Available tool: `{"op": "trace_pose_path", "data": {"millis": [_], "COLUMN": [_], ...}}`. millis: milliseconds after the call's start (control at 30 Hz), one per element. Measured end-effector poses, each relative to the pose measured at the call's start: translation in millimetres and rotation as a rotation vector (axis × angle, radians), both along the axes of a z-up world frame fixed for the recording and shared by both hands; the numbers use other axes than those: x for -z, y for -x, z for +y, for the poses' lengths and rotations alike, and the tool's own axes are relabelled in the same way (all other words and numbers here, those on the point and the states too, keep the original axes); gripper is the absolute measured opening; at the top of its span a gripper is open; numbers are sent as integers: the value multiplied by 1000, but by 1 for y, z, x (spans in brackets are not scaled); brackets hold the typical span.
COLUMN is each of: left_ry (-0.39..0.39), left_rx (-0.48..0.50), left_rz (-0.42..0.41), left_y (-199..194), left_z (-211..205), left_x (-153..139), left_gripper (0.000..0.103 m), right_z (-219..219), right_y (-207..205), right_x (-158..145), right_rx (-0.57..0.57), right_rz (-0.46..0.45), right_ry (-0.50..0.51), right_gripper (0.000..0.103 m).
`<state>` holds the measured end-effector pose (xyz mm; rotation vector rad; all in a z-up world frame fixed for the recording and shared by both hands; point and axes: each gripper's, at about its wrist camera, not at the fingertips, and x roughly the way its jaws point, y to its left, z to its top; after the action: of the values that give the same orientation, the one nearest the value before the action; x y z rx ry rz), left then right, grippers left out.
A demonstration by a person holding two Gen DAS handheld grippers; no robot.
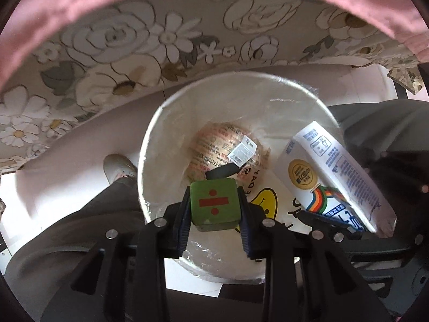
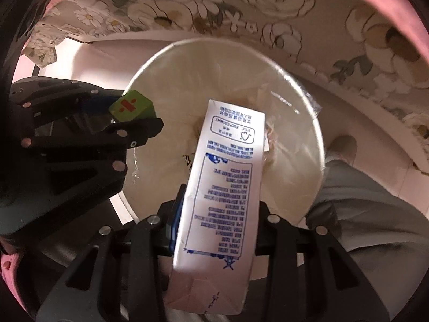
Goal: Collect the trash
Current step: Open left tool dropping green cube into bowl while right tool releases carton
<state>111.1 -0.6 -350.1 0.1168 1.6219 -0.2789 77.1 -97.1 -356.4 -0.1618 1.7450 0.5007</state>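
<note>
Fingers, left gripper (image 1: pixel 214 214): both dark pads are pressing on opposite sides of a green cube (image 1: pixel 213 204), gripping it; the cube is showing a red division sign on its upper face.
Fingers, right gripper (image 2: pixel 214 230): the jaws are clamping the sides of a white milk carton (image 2: pixel 222 196), holding it lengthwise along the fingers, with its far end reaching out over the bin.
Left gripper as seen from the right wrist: the black frame is sitting at the left, the green cube (image 2: pixel 132 106) at its tip, just above the bin's rim.
Milk carton as seen from the left wrist: the carton (image 1: pixel 329 177) is lying tilted at the right, blue print and a rainbow stripe showing, over the bin's right edge.
Bin (image 1: pixel 150 145): a round white container lined with clear plastic film is standing directly below both grippers, mouth up.
Bin contents: a crumpled printed wrapper ball (image 1: pixel 214 150) with a small white label is lying at the bottom; beside it a yellow smiley print (image 1: pixel 264 201) is showing, partly hidden by the cube and the fingers.
Person: a trouser leg and a light shoe (image 1: pixel 118 169) are standing on the floor just left of the bin.
Floor (image 1: pixel 80 150): pale and smooth, surrounding the bin.
Floral cloth (image 1: pixel 134 40): a flower-patterned fabric with a pink border is hanging beyond the bin, filling the far background.
</note>
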Motion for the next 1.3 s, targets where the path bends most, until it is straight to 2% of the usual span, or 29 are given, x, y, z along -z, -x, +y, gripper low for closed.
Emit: {"op": "trace_pose_path", "data": {"millis": [433, 700, 967, 1000, 1067, 1300], "left_ry": [-7, 2, -18, -19, -4, 12], "left_rx": [-36, -91, -91, -93, -102, -108], "left_rz": [135, 200, 224, 227, 235, 240], "left_y": [-3, -7, -9, -10, -11, -12], "left_z": [-3, 1, 0, 0, 1, 0], "left_x": [51, 75, 88, 88, 88, 87], "left_gripper": [34, 34, 34, 37, 47, 48], "right_z": [-2, -1, -2, -4, -6, -7], "right_y": [-6, -7, -13, -13, -15, -16], "right_x": [54, 75, 89, 89, 89, 83], "right_rx": [70, 58, 64, 65, 73, 77], "right_rz": [205, 203, 193, 199, 204, 202], "right_ry": [-13, 30, 57, 57, 61, 35], "right_gripper": [39, 39, 40, 41, 60, 61]}}
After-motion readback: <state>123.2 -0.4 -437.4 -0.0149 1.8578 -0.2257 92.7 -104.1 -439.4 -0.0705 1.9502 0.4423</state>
